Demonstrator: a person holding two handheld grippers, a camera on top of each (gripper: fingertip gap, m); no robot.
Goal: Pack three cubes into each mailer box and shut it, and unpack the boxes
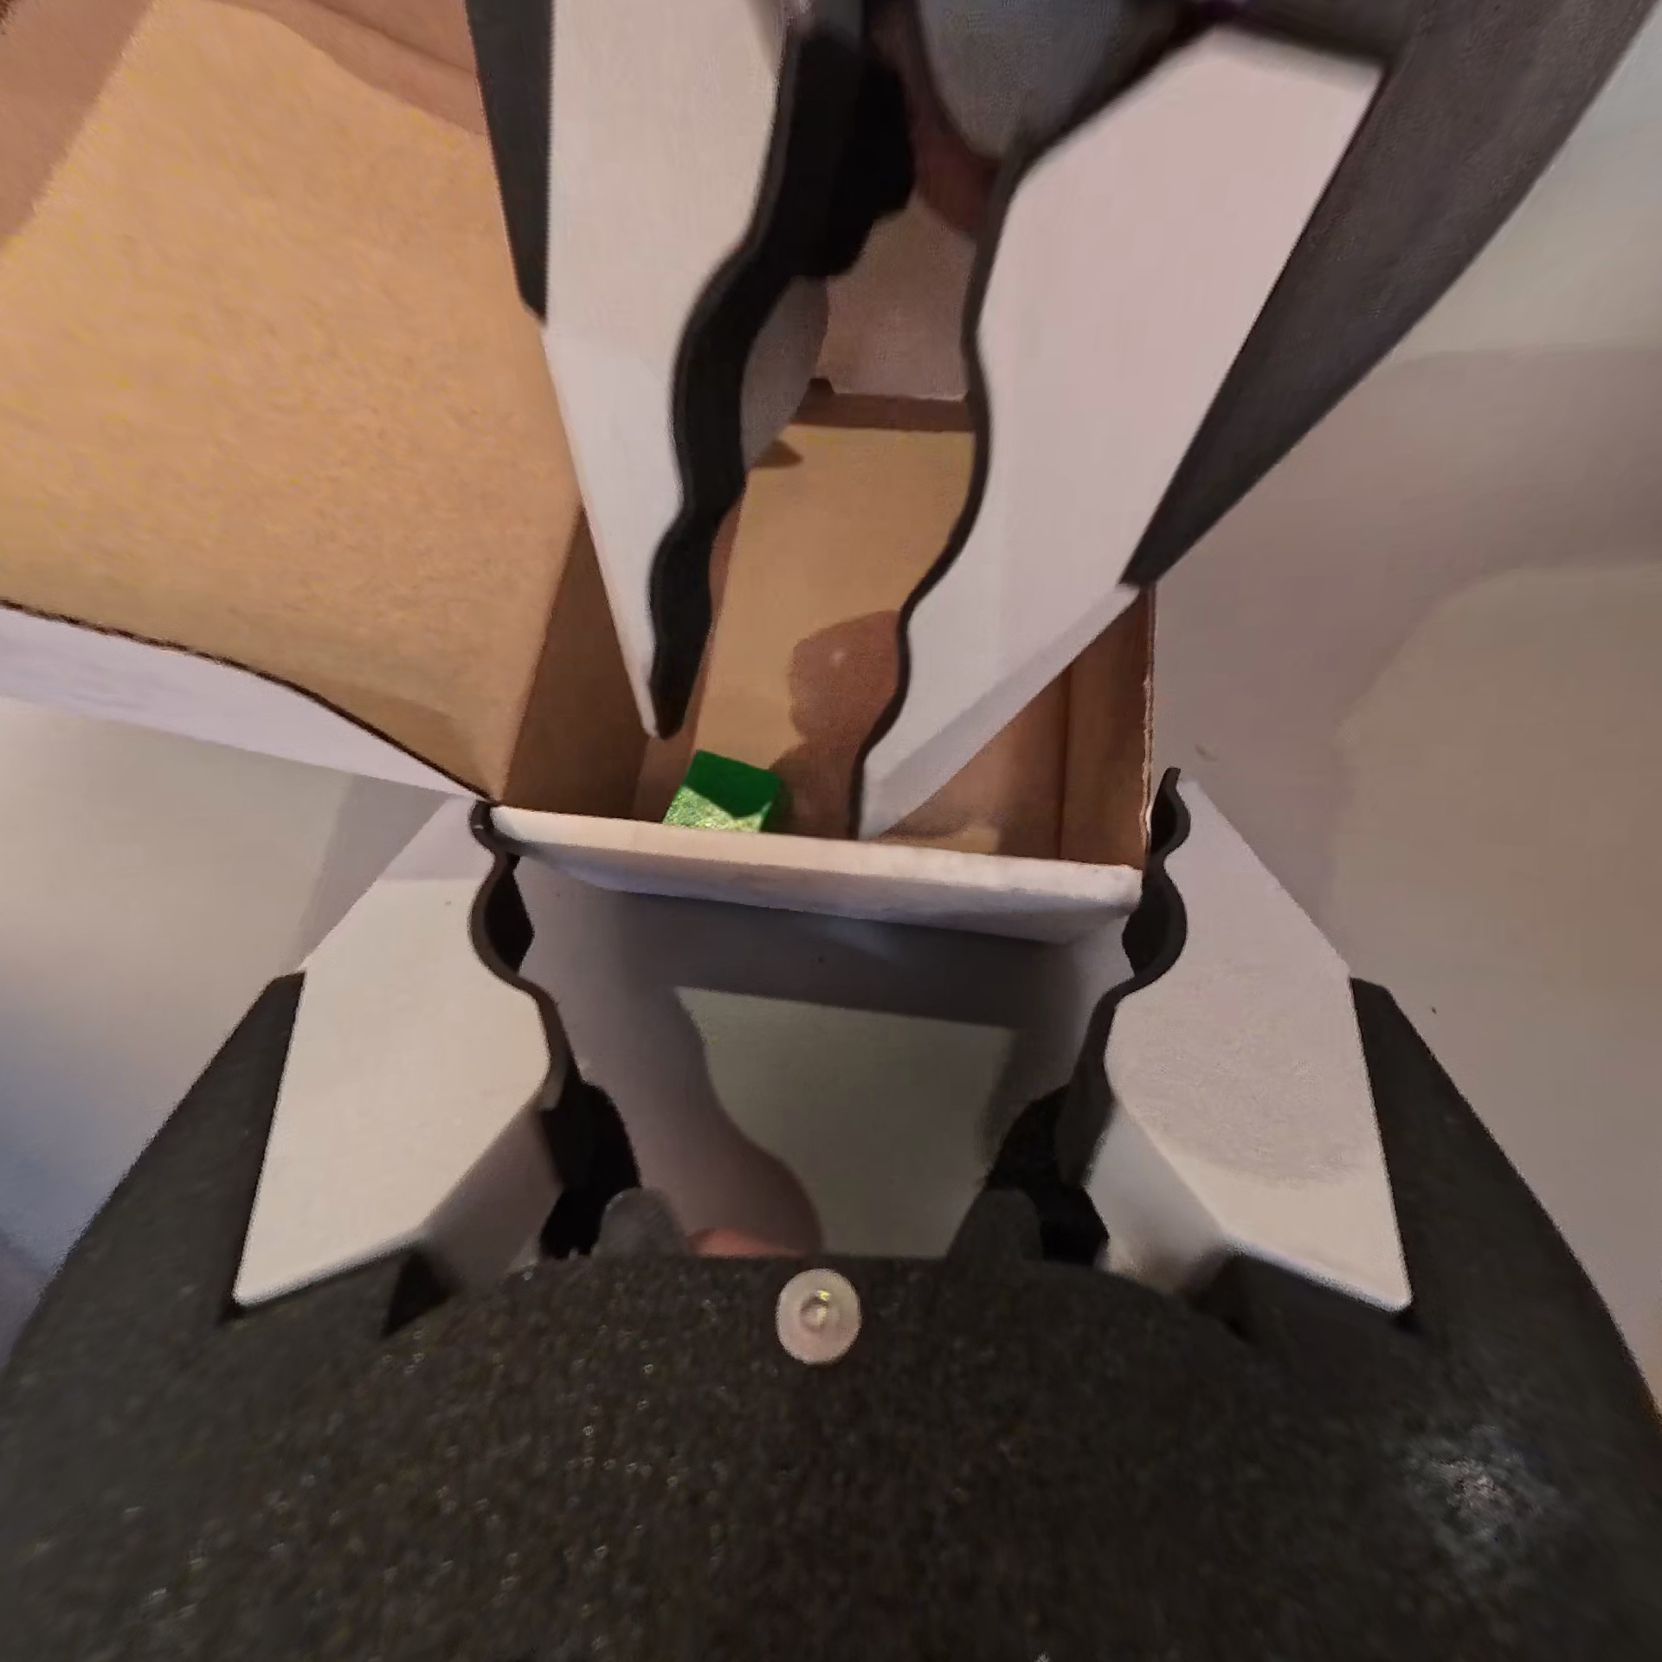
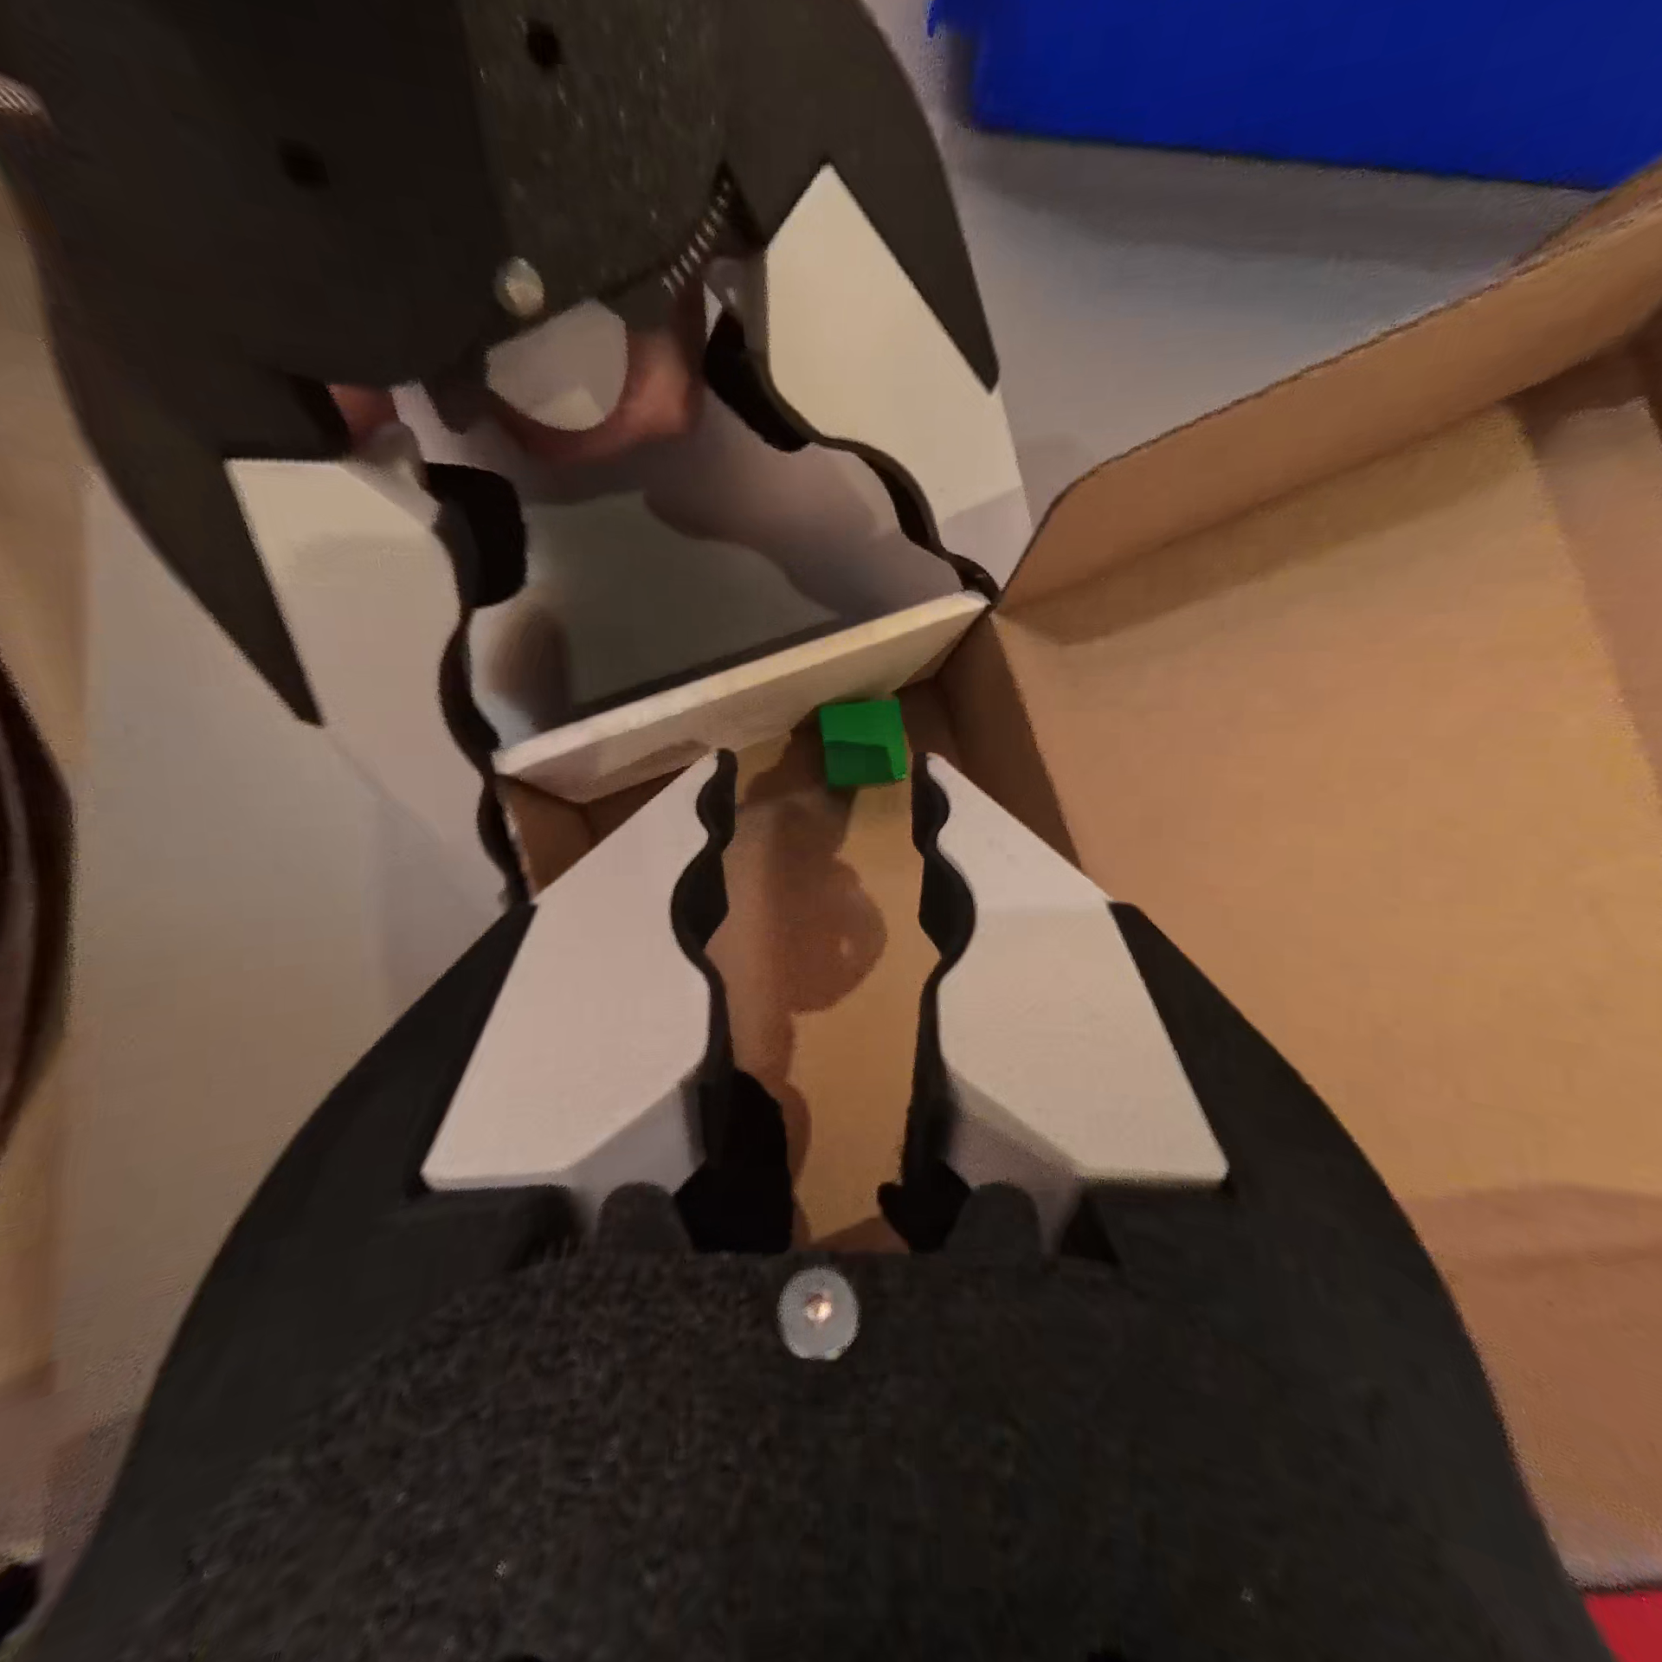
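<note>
An open mailer box [image 1: 809, 868], white outside and brown inside, lies on a white table. Its lid flap [image 1: 270, 405] stands open to one side; the flap also shows in the right wrist view [image 2: 1304, 719]. One green cube [image 1: 724, 791] sits on the box floor against the end wall [image 2: 719, 710]. My left gripper [image 1: 827, 818] is spread wide across that end of the box, with a fingertip touching each corner. My right gripper [image 2: 823, 764] reaches down into the box, open and empty, its tips just short of the green cube [image 2: 859, 742]. No other cubes are in view.
The white table [image 1: 1439, 719] surrounds the box. A blue object [image 2: 1304, 63] stands at the far edge, and a red patch [image 2: 1619, 1610] shows at the near right corner. The right gripper [image 1: 764, 760] fills much of the box's inside. The grippers are tip to tip, or close to it.
</note>
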